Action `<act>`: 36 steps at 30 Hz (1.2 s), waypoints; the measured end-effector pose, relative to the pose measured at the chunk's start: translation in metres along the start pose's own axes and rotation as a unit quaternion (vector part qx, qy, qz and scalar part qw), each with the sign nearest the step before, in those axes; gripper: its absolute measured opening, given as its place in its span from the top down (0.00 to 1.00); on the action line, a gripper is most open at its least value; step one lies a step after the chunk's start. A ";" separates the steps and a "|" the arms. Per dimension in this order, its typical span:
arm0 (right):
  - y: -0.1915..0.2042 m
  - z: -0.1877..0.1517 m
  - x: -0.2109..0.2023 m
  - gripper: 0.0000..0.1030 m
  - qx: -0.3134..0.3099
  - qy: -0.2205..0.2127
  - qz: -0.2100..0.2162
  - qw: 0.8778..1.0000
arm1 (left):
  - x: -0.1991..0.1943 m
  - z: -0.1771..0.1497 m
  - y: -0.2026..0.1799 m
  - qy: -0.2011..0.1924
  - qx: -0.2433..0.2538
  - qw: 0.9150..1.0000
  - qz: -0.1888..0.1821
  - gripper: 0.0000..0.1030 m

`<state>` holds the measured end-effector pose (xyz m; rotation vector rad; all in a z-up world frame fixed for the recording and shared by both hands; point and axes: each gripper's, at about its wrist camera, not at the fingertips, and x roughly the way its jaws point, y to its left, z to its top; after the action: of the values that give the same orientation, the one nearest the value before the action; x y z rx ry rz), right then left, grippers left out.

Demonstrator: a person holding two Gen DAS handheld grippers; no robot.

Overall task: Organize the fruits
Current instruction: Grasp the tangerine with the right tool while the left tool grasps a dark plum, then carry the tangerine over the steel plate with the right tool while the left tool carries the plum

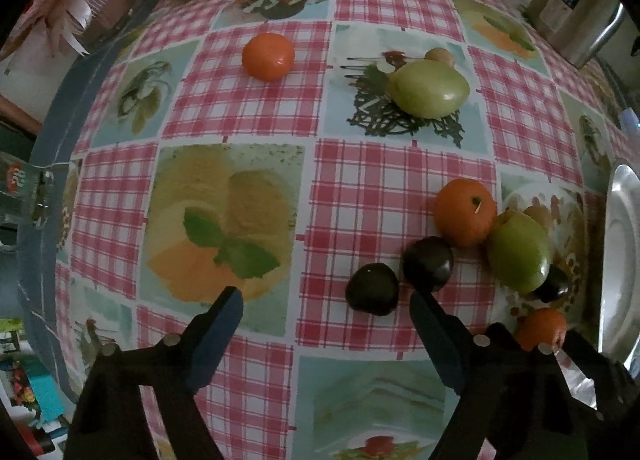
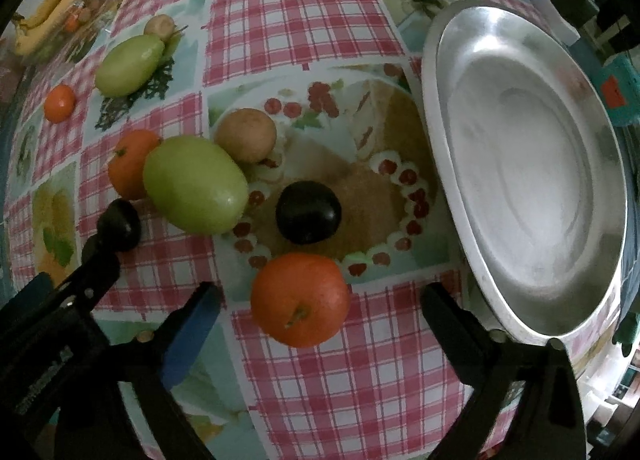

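Fingers (image 2: 192,312) of both grippers spread, gripping nothing, above three oranges (image 2: 300,300), two green fruits (image 2: 196,184), one plate (image 2: 532,316).

The steel flask (image 1: 576,0), standing beyond the green fruit (image 1: 430,88) at the far right of the table, carries a dark label whose top line reads "24"; the smaller print beneath it is too blurred to read. No other lettering can be made out.
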<state>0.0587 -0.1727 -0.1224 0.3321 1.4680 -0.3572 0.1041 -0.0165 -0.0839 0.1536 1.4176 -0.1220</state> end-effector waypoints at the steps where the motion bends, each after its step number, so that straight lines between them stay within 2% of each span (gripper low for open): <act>1: 0.001 -0.001 -0.003 0.17 -0.003 -0.005 0.001 1.000 | 0.000 0.000 0.000 0.000 0.000 1.000 -0.005 0.16; 2: 0.002 -0.003 -0.005 0.27 -0.005 -0.009 0.001 1.000 | -0.001 0.000 -0.001 -0.001 0.001 1.000 -0.007 0.17; 3: 0.003 -0.004 -0.009 0.31 -0.007 -0.014 0.005 1.000 | -0.001 0.000 -0.001 -0.003 0.002 1.000 -0.007 0.17; 5: 0.003 -0.005 -0.013 0.47 -0.004 -0.016 0.019 1.000 | -0.003 0.002 -0.004 -0.003 0.002 1.000 -0.004 0.17; 8: 0.001 -0.007 -0.018 0.59 0.011 -0.013 0.047 0.999 | -0.003 0.003 -0.003 0.000 0.001 1.000 -0.011 0.22; 13: -0.011 -0.006 -0.022 0.59 0.045 -0.005 0.083 0.996 | -0.004 0.003 -0.003 -0.002 0.002 0.999 -0.032 0.34; 21: -0.016 -0.004 -0.027 0.60 0.050 -0.008 0.094 0.994 | -0.007 0.004 -0.004 -0.002 0.010 0.998 -0.058 0.66; 23: -0.015 -0.004 -0.026 0.60 0.052 -0.007 0.095 0.994 | -0.007 0.004 -0.006 -0.002 0.013 0.998 -0.063 0.70; 31: -0.017 -0.005 -0.035 0.60 0.053 -0.010 0.100 0.994 | -0.009 0.000 -0.008 -0.005 0.011 0.998 -0.066 0.74; 36: -0.018 -0.007 -0.046 0.60 0.053 -0.021 0.110 0.992 | -0.024 0.002 0.001 -0.022 0.003 0.997 -0.070 0.74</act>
<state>0.0416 -0.1842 -0.0769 0.5632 1.3587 -0.2634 0.1023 -0.0162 -0.0600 0.0555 1.3841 -0.2442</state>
